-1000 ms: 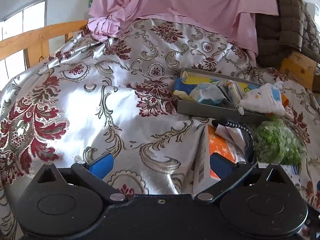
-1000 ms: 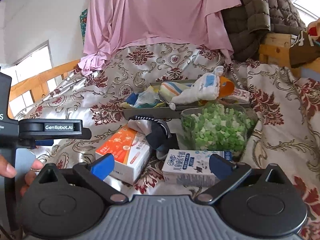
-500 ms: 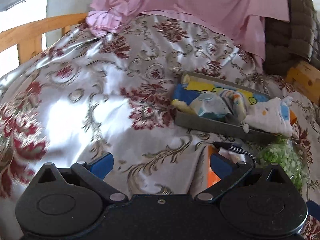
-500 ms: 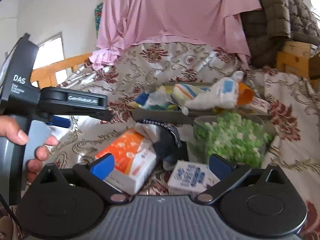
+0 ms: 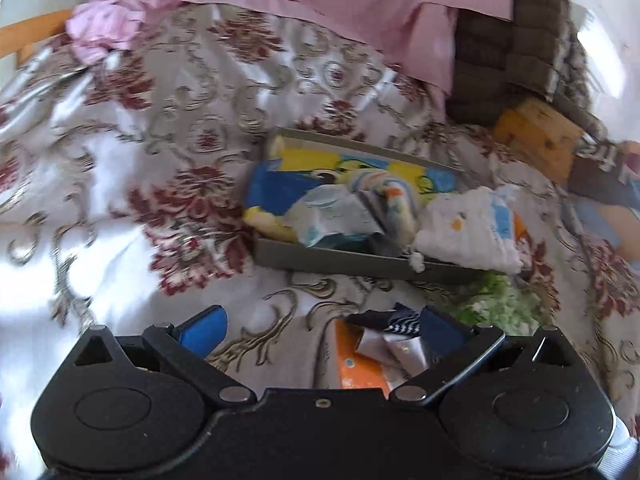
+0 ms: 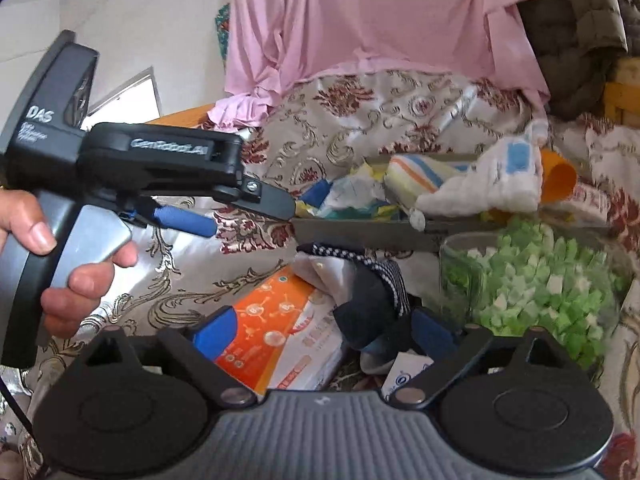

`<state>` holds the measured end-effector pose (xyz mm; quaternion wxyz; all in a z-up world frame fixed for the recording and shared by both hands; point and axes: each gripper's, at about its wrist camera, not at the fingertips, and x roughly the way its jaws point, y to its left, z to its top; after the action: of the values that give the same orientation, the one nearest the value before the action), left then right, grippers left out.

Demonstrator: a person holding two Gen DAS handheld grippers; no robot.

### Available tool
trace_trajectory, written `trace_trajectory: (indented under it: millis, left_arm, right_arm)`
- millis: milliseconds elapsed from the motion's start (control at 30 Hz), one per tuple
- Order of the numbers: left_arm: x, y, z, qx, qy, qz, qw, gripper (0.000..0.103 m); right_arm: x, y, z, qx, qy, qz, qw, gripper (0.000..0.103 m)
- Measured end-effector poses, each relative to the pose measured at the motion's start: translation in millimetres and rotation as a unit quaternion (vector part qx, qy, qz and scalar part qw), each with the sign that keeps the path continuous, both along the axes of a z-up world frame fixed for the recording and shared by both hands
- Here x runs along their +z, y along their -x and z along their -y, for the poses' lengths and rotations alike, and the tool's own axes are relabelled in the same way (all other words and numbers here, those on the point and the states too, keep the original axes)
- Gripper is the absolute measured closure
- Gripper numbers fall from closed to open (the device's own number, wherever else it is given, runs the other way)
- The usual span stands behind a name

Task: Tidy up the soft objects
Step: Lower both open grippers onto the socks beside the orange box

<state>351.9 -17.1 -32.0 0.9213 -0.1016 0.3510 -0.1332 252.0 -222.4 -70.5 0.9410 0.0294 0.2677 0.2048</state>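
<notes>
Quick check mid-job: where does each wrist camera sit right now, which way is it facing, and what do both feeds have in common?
Left wrist: behind the open left claw, facing across the bedspread to the grey tray; only its fingers show.
Right wrist: behind the open right claw, over the orange box and dark sock; the left hand shows.
Shared: tray, white cloth, sock, box, green-filled container.

Black left gripper with blue-padded jaws, white "GenRobot.AI" lettering, silver trigger.

Orange carton beside jar of green bits.
</notes>
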Motion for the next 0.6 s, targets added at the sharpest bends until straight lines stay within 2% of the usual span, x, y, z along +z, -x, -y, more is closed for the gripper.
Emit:
trace_trajectory:
  millis: [133,267,367,600]
  left_arm:
    - [-1.5,-7.6,4.5,-0.059,-0.018,0.013,0.998,0.002]
    - [-2.7,-11.9,11.9,-0.112,-0.038,0.018,0.9929,0.01]
    - [-3.5,-13.8,15.8,-0.139,-0.04,0.015,0.9894,0.016]
    - [-6.0,-15.9,28.9,-0.181,-0.045,0.001,0.9825,0.023]
  right_arm:
    - [0.1,-2.8,7.2,-0.021,-0.017,-0.007,1.0,0.014]
    - [0.8,-5.1,11.5,-0.043,-0.016,-0.006,0.999,0.022]
    - [-0.6,-6.8,10.6,-0.051,-0.004,-0.007,0.999,0.028]
    - [-4.8,-9.5,6.0,-0.055,0.016,-0.008,0.998,0.038]
